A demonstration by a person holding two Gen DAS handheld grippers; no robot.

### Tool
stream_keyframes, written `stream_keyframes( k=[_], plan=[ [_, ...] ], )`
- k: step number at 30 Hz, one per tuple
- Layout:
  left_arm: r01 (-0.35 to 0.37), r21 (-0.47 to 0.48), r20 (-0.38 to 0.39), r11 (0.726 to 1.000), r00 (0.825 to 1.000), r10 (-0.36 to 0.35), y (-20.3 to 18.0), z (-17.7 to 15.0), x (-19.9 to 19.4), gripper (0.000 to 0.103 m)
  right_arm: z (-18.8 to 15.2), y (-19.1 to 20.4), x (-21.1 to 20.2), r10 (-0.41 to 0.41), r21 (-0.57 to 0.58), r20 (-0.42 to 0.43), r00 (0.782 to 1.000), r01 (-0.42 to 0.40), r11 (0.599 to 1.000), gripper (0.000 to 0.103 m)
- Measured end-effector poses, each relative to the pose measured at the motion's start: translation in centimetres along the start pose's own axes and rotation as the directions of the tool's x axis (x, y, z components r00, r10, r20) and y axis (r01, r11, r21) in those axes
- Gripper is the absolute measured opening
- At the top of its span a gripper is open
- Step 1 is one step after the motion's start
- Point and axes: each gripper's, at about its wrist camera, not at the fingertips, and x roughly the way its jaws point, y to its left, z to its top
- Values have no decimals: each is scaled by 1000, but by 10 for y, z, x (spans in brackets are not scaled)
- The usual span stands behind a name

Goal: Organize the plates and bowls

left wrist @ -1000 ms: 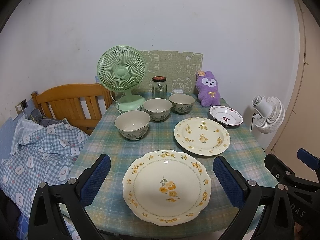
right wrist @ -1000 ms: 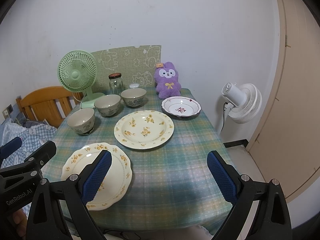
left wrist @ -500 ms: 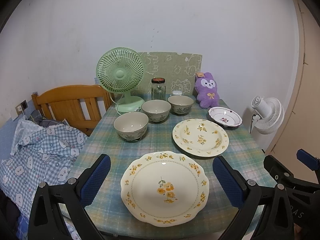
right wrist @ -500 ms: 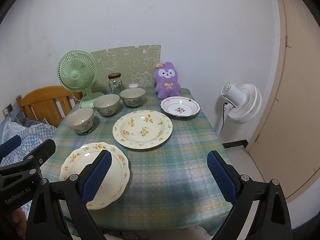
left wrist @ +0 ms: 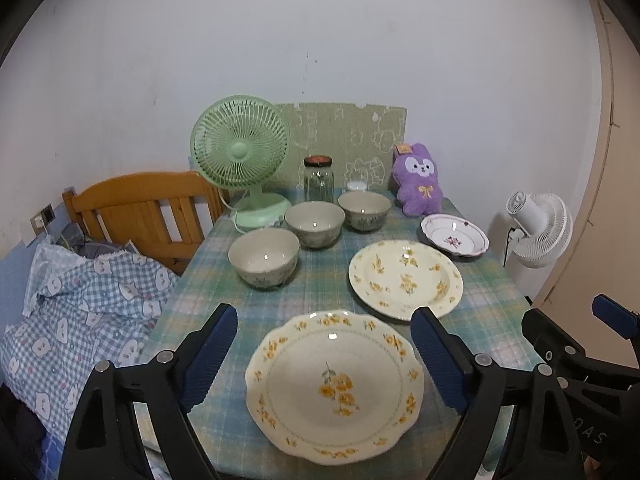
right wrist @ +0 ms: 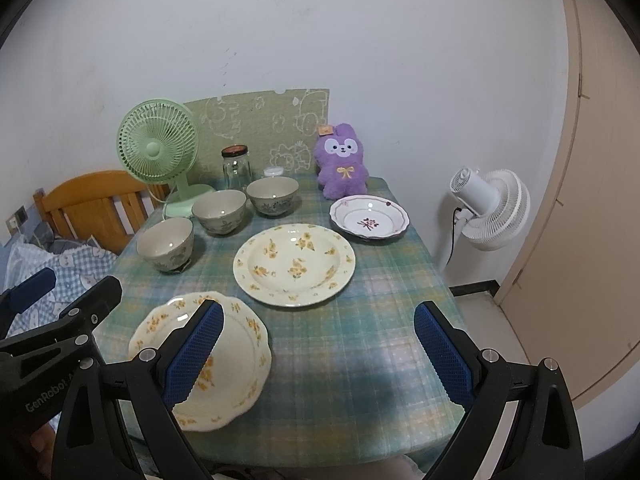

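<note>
- Left wrist view: left gripper tongs wide, holding nothing, hovering over the scalloped plate at the near table edge.
- Landmark green fan: three bowls in a diagonal row in front of its base; round yellow-flower plate further right; small red-flower plate beyond that, by the purple plush.
- Judgement: nothing stacked, task barely started.
- Right wrist view: right gripper also wide, empty, over bare tablecloth.
- Its left pad covers part of the scalloped plate.
- Table's near edge cut off by both rigs.
</note>
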Motion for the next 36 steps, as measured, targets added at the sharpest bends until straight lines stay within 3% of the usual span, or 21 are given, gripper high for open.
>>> stream_keyframes(
  k=[6, 20, 36],
  plan=[
    [1, -13, -25, 1000, 1000, -1, 10, 5, 19, 89, 12, 13, 19, -1, 5, -29, 1000, 2, 1000, 97],
    [-20, 1, -167, 1000, 986, 20, 32, -14, 82, 84, -2, 47, 85, -2, -6, -168, 986, 1, 1000, 92],
    [-4, -4, -366, 1000, 931, 2, 50, -52, 145, 78, -33, 74, 153, -27, -28, -343, 939, 19, 999, 87]
  ],
)
